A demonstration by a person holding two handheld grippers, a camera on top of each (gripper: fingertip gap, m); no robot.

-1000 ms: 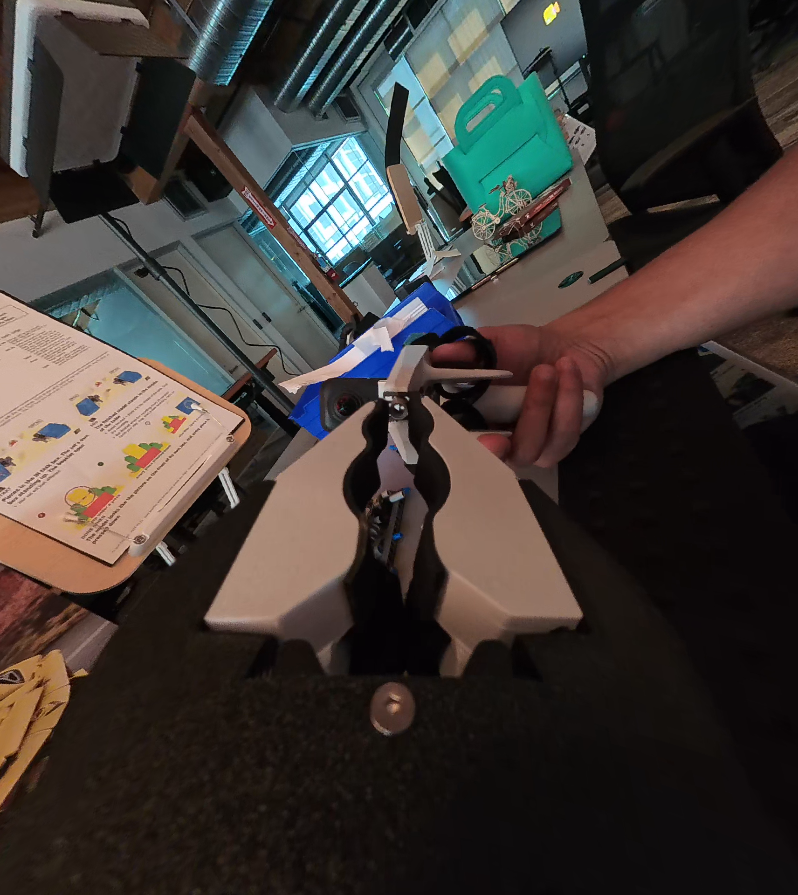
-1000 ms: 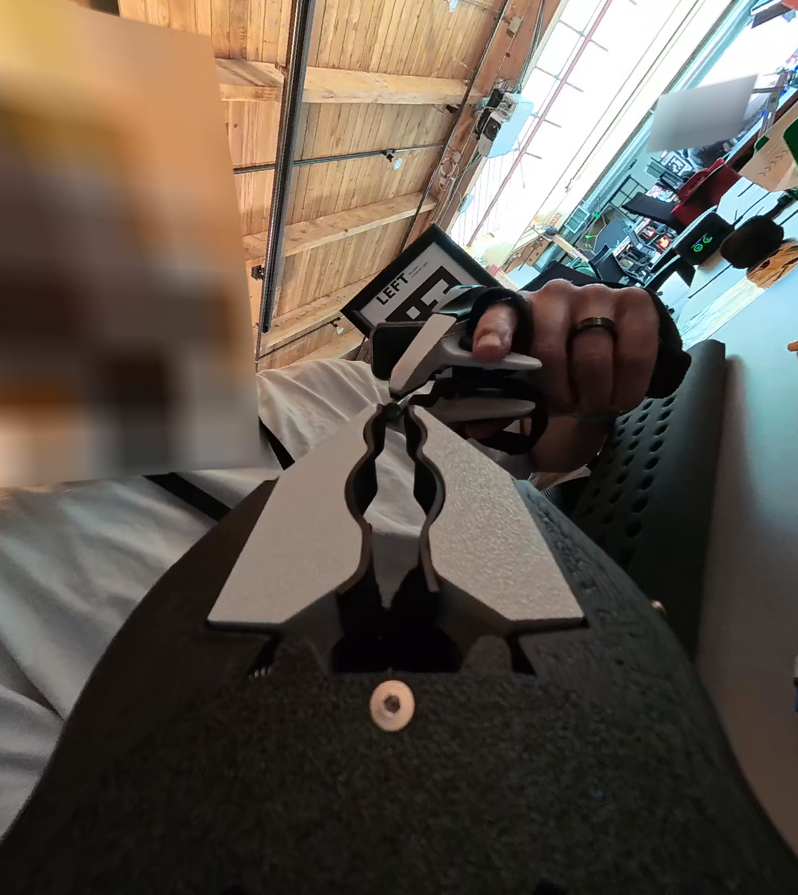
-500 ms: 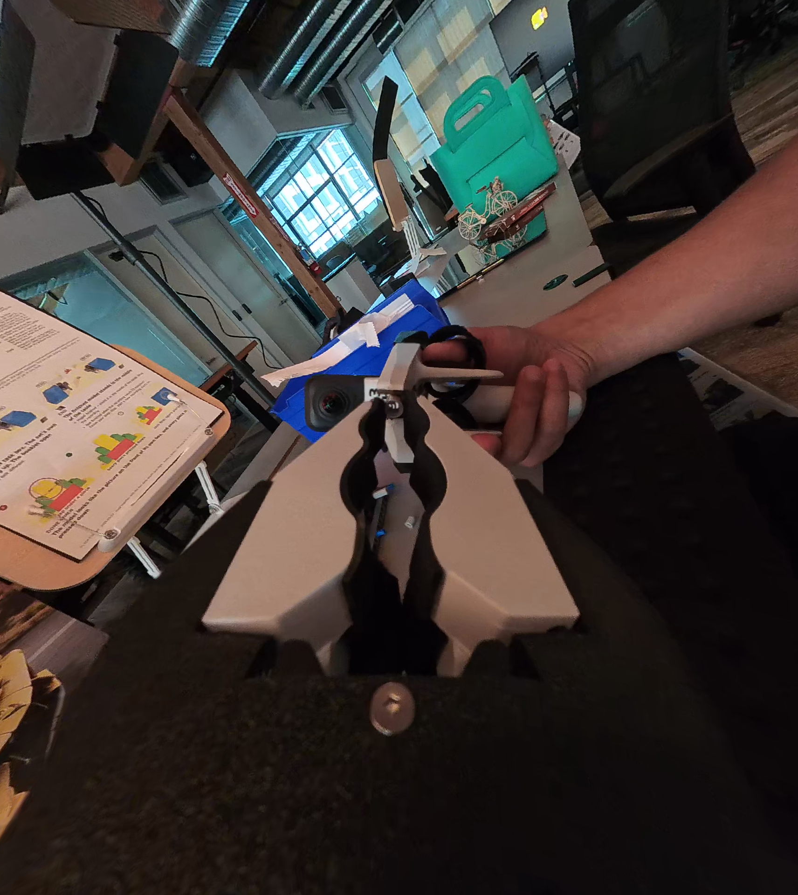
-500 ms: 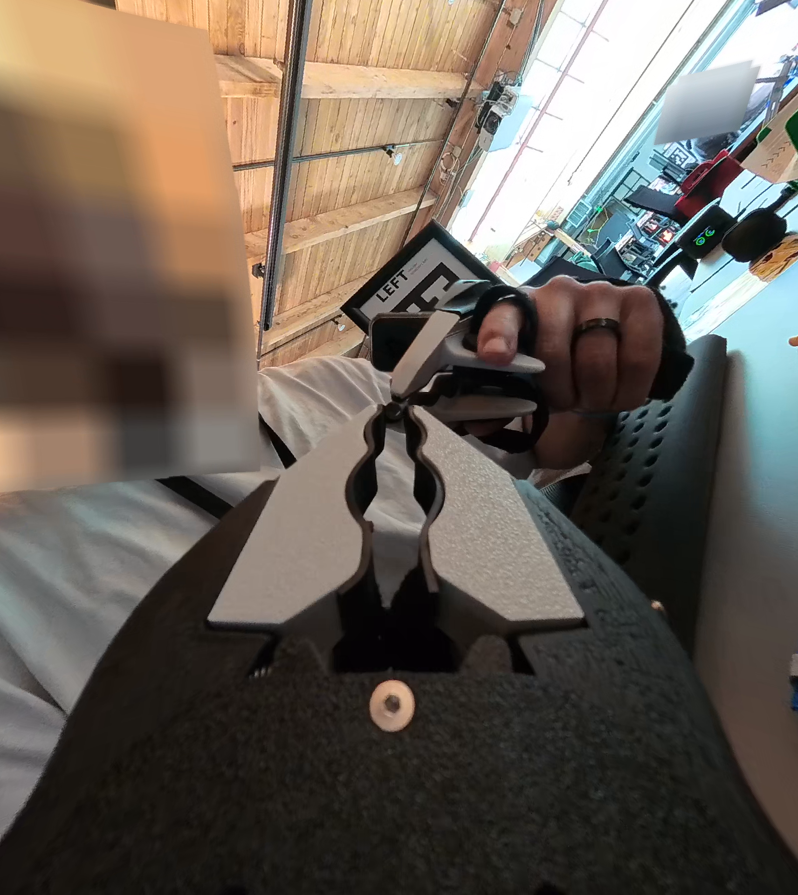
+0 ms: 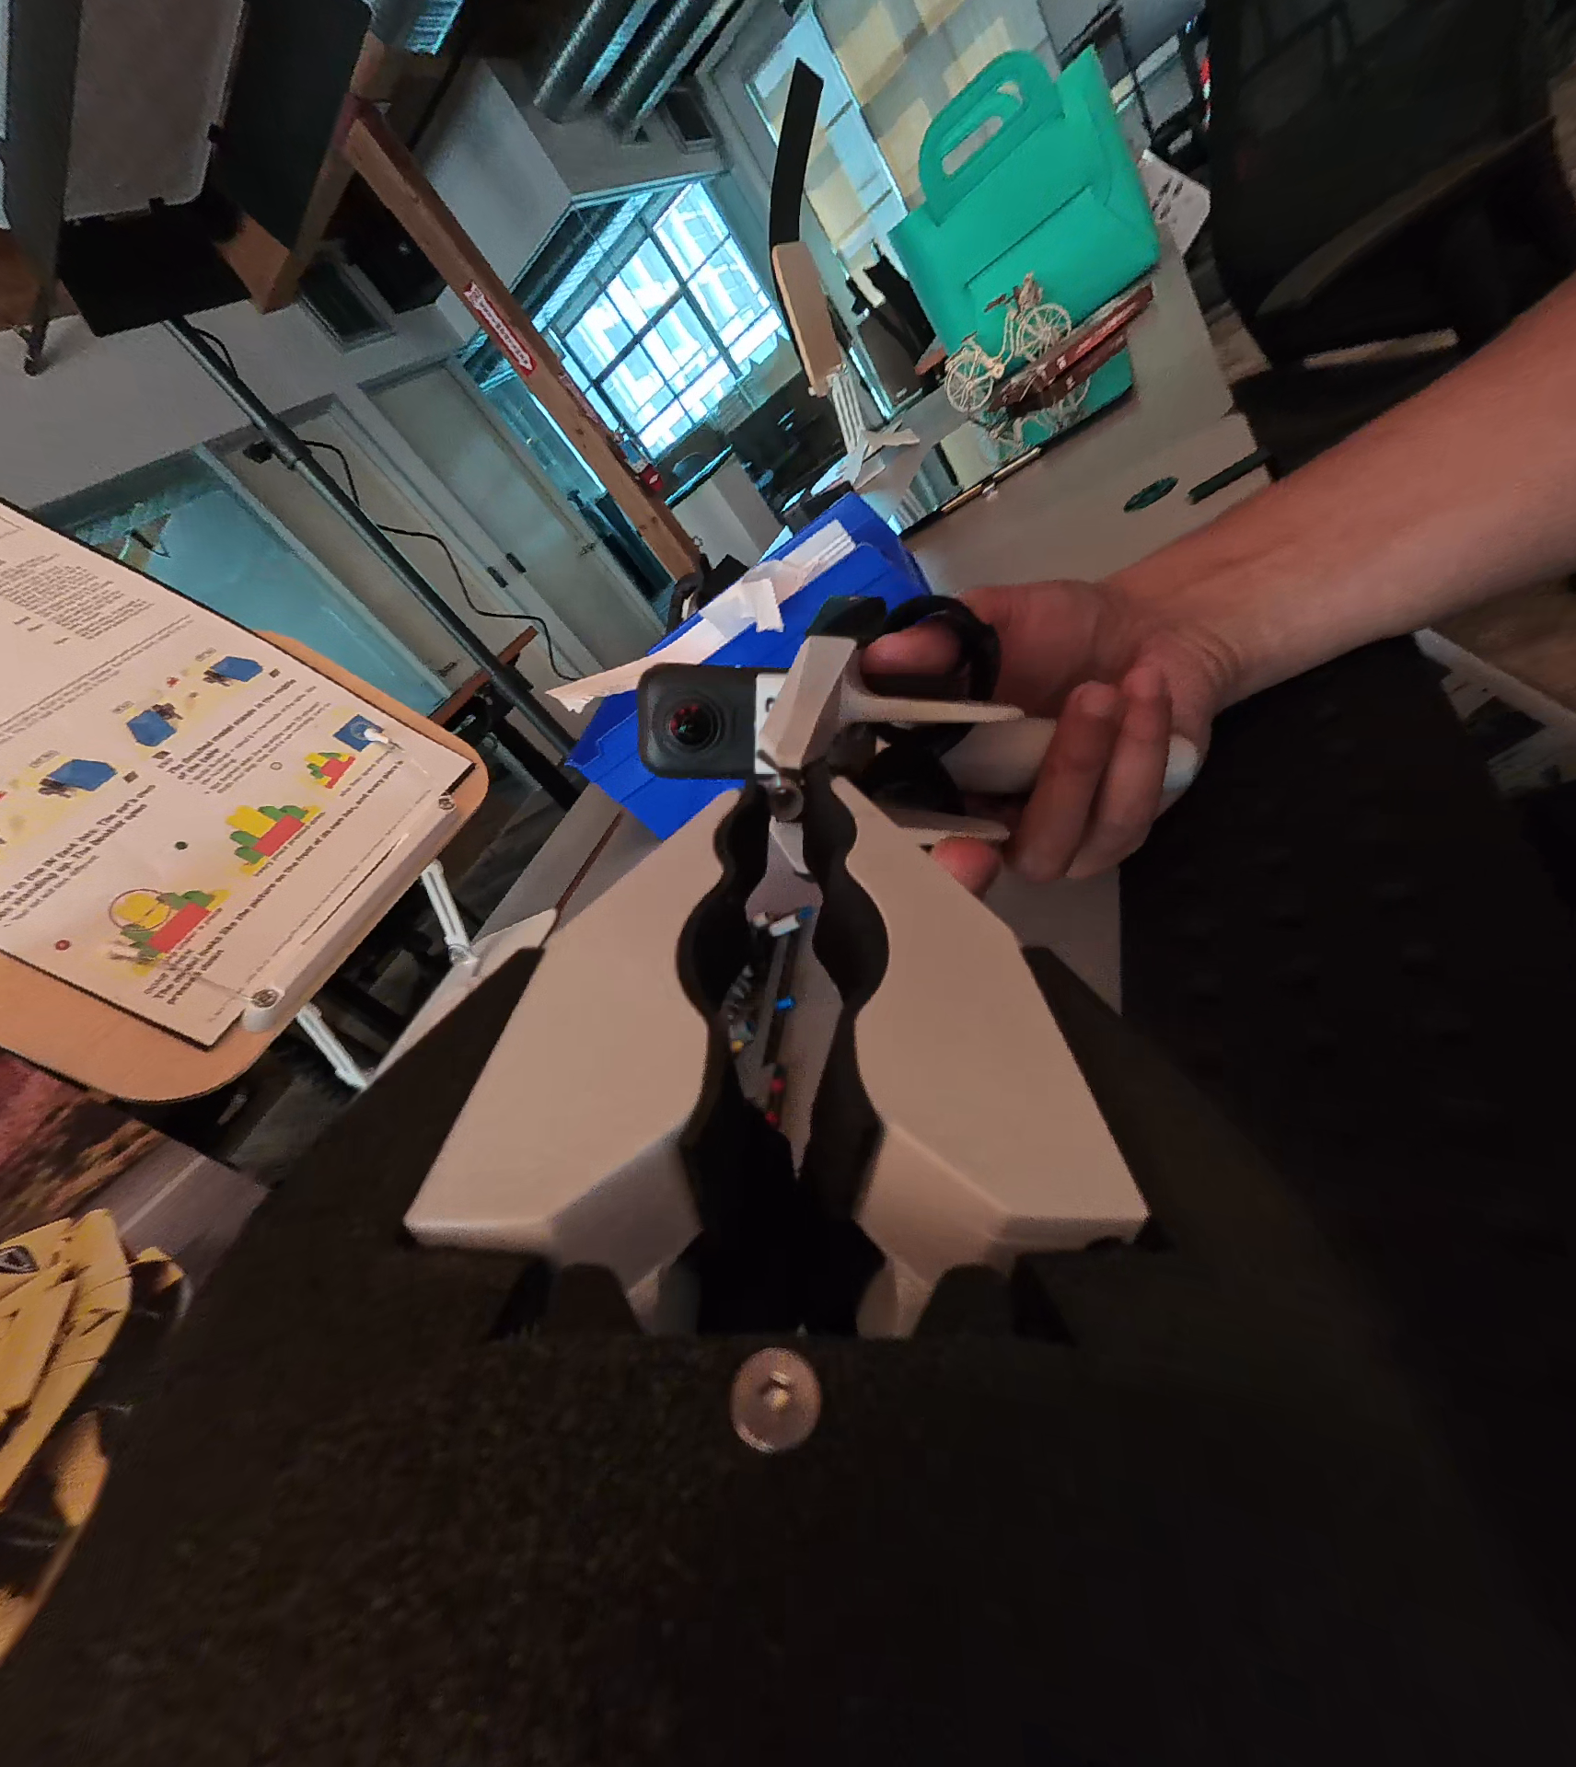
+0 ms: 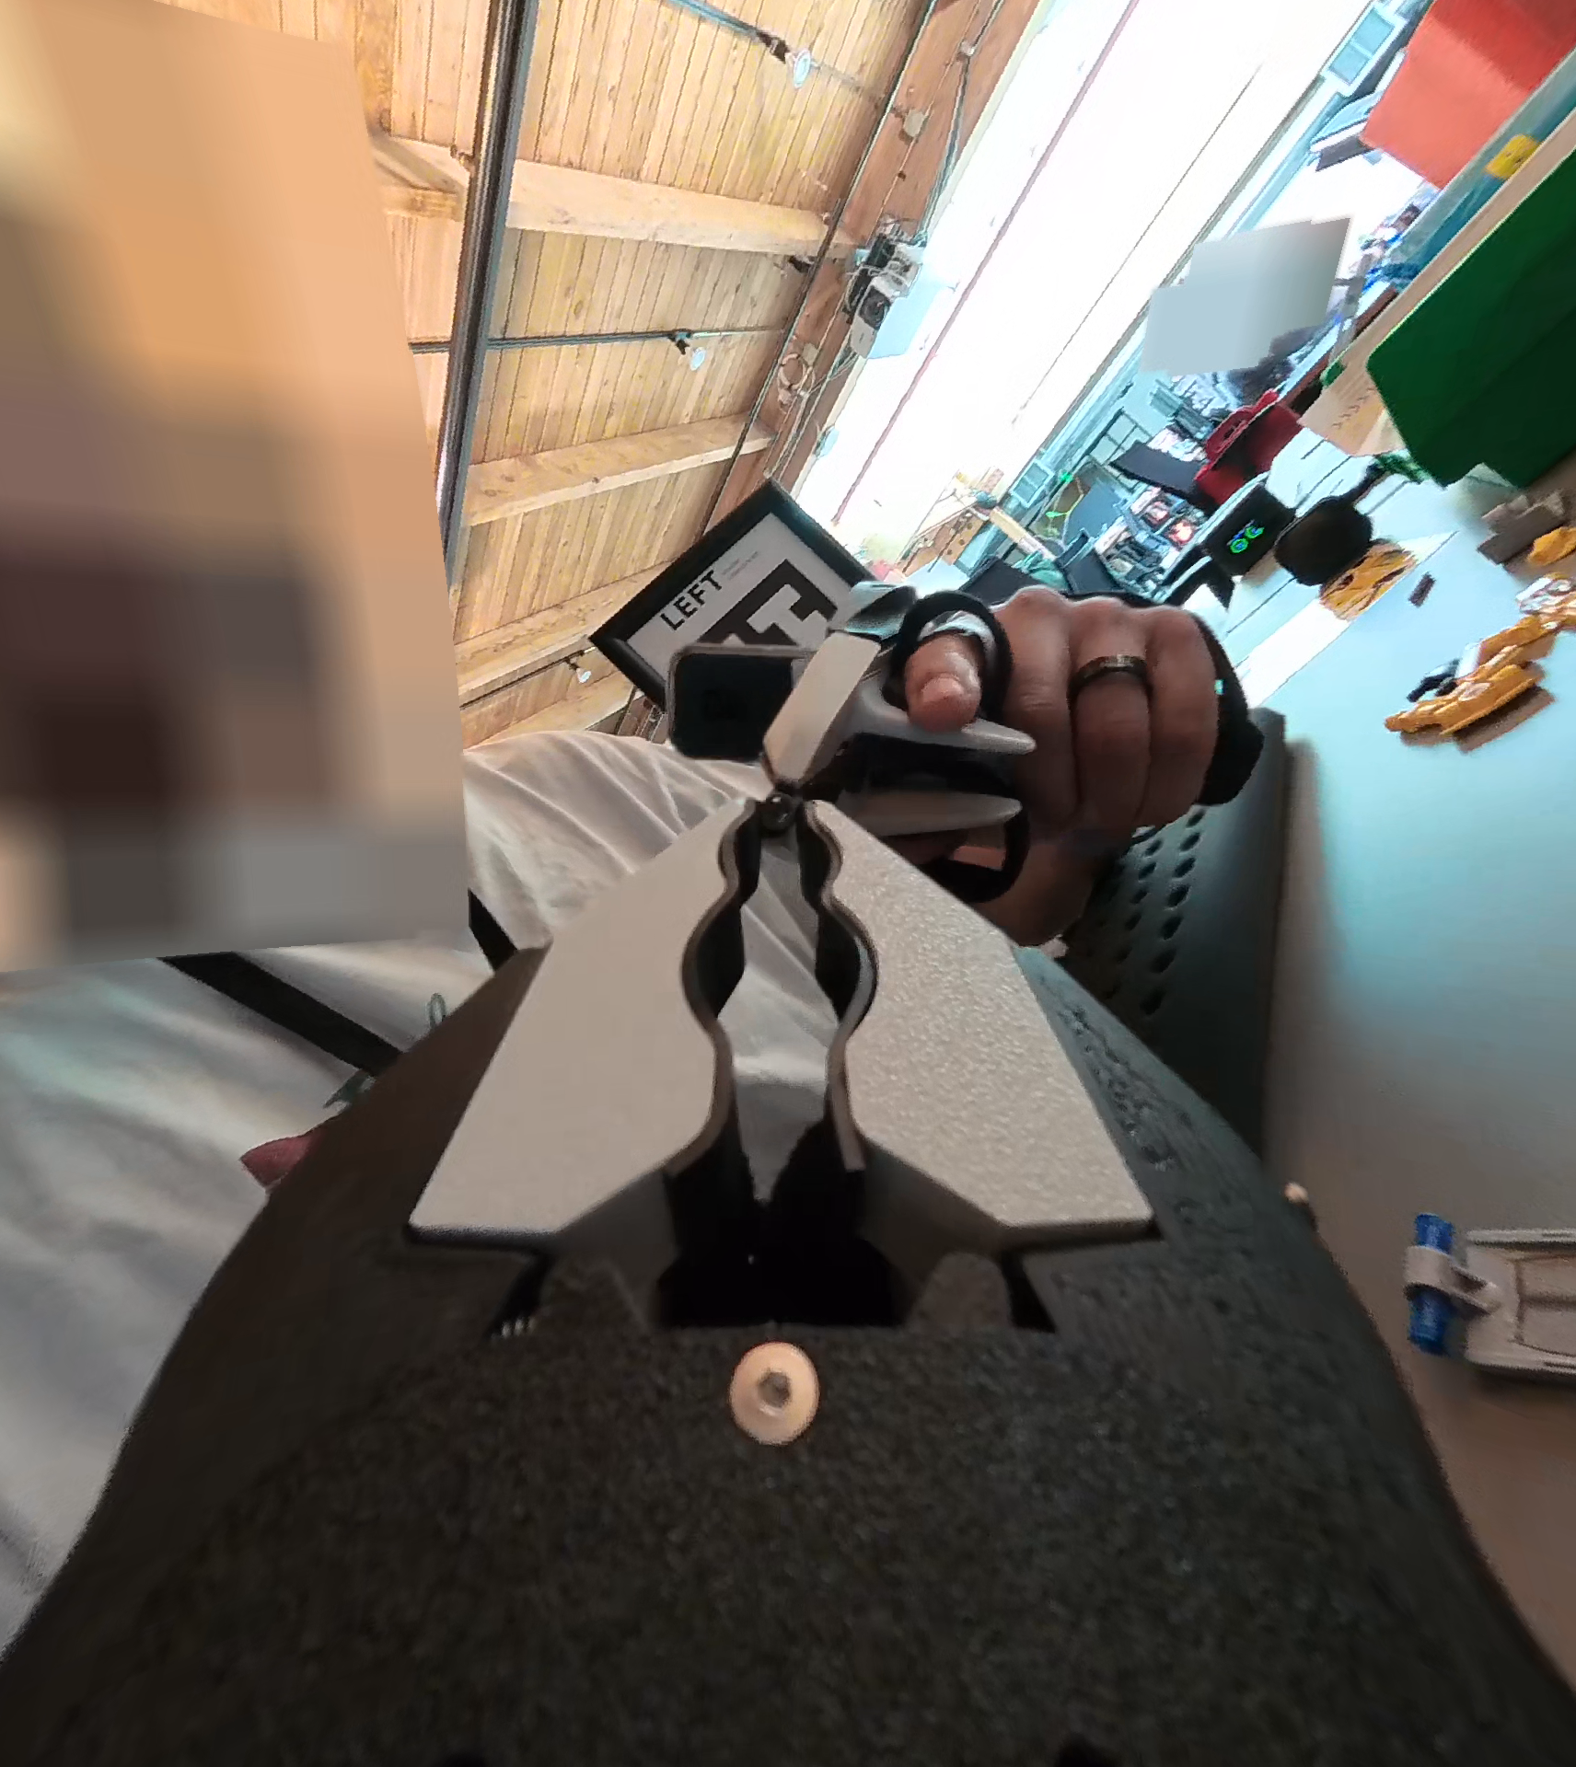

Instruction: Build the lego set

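Workshop benches and windows fill the background. Left gripper and right gripper meet tip to tip, each closed on one small dark piece, likely for mating. Grey lego chassis lies at 4 o'clock; instruction sheet at 9 o'clock for reference.

A teal plastic carry case stands on a far white desk, a small white model bicycle just before it; nearer sits a blue plastic bin
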